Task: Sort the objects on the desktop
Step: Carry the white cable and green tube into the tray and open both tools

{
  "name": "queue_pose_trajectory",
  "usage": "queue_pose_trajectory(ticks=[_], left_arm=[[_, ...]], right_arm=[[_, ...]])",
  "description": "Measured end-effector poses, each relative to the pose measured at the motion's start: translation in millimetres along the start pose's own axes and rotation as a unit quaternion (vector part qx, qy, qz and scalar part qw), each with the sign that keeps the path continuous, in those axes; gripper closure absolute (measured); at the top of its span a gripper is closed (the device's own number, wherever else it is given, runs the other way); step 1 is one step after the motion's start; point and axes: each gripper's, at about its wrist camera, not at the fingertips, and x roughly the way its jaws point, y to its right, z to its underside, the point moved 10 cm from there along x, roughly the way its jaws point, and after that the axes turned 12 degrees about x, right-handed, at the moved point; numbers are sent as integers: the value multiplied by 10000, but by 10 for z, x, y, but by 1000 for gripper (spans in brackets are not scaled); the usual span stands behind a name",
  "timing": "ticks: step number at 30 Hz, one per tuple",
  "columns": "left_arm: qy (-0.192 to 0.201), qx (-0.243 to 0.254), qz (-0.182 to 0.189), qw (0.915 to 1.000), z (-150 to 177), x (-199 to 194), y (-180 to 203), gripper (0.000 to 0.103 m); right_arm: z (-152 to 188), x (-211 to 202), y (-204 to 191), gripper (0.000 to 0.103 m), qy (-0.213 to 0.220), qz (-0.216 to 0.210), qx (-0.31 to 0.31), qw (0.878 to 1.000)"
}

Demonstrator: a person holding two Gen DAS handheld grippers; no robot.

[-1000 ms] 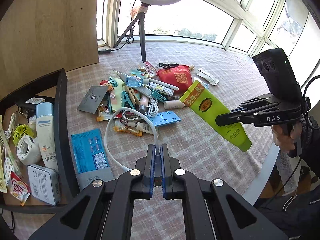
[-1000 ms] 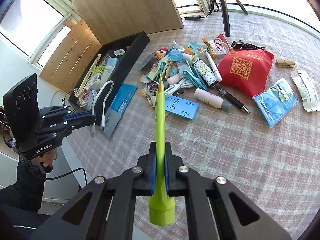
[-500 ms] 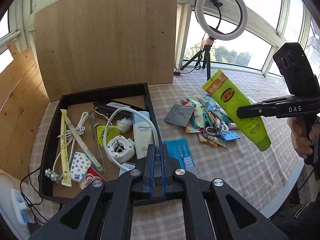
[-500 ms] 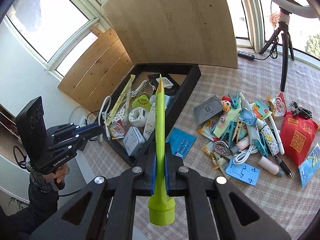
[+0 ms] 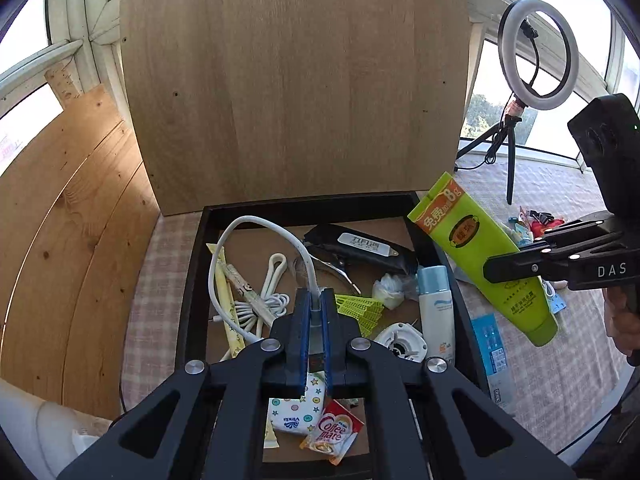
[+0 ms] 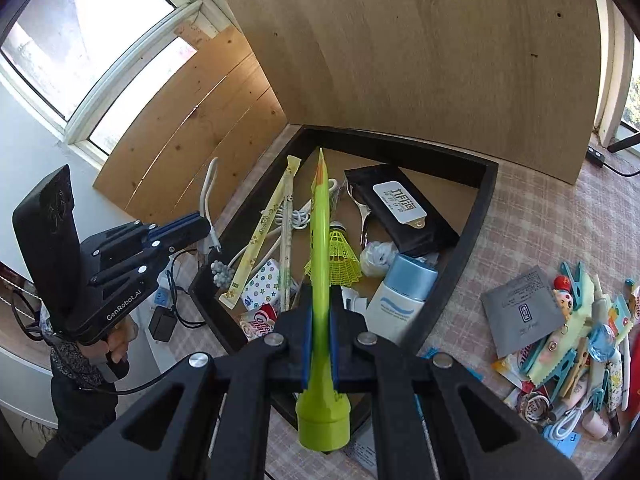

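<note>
My left gripper [image 5: 316, 304] is shut on the plug of a white USB cable [image 5: 256, 222], whose loop arches over the black tray [image 5: 308, 204]. The right wrist view shows this gripper [image 6: 202, 222] just outside the tray's left rim, the cable [image 6: 208, 184] curling up from it. My right gripper [image 6: 320, 300] is shut on a lime-green tube [image 6: 320, 240], cap toward the camera, its flat end reaching over the tray [image 6: 476, 216]. In the left wrist view the tube [image 5: 484, 256] hangs tilted above the tray's right wall, pinched by the right gripper [image 5: 492, 270].
The tray holds a black case [image 5: 356, 248], a white bottle with a blue cap [image 5: 436, 308], a yellow shuttlecock [image 5: 360, 308], cables and packets. A wooden board [image 5: 296, 80] stands behind it. A pile of small items [image 6: 580, 332] lies on the plaid cloth to the right. A ring light [image 5: 536, 52] stands beyond.
Both grippers swung left from the pile of items to the tray, each keeping its hold. The tray has gone from the edge of view to the centre.
</note>
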Motion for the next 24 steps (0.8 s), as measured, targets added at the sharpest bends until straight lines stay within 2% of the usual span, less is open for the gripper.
queue_pose_trajectory(ticks=[6, 8, 9, 10, 11, 12, 13, 15, 24], left_arm=[[-67, 124, 108, 9998, -151, 365, -111, 98], [-89, 56, 37, 9999, -208, 475, -178, 96], [-113, -17, -18, 9999, -232, 527, -226, 89], [-158, -136, -76, 9998, -245, 571, -286, 70], [-164, -242, -105, 9995, -258, 599, -335, 65], [-88, -321, -73, 9994, -273, 593, -362, 67], [-29, -387, -49, 9992, -282, 587, -386, 67], [-4, -391, -64, 9992, -276, 573, -408, 67], [-23, -225, -35, 9997, -231, 465, -274, 73]], right_arm=[[-215, 290, -30, 96, -103, 170, -90, 9998], [-276, 371, -71, 96, -124, 150, -177, 9997], [-312, 405, -94, 95, -126, 153, -232, 9995], [-360, 425, -86, 87, -105, 248, -225, 9994], [-417, 436, -57, 78, -69, 401, -173, 9990], [-465, 428, -26, 59, 2, 508, -117, 9986], [-503, 392, -5, 51, 122, 506, -70, 9986], [-537, 319, 20, 51, 266, 417, -63, 9988], [-490, 64, 285, 51, 376, 411, 71, 9984]])
